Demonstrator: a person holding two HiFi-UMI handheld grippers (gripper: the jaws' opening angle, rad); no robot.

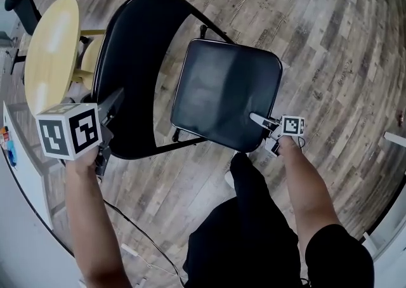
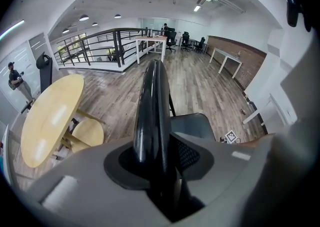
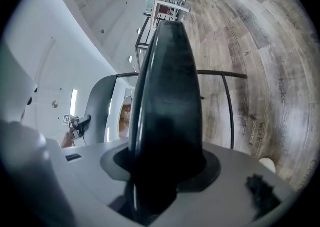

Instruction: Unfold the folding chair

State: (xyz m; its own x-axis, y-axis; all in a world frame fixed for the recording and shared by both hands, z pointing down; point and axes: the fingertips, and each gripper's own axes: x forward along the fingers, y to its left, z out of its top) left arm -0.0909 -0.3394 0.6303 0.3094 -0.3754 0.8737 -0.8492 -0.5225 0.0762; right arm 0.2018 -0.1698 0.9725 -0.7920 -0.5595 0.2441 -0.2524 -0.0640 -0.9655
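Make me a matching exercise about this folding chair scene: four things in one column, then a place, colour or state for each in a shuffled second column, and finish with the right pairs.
Things
1. left claw
2. right claw
3. round table
4. floor

Matches
A. closed on the front edge of the seat
B. pale yellow top, to the left of the chair in the head view
C. grey-brown wood planks
D. closed on the rim of the backrest

Pairs: 1-D, 2-A, 3-B, 4-C
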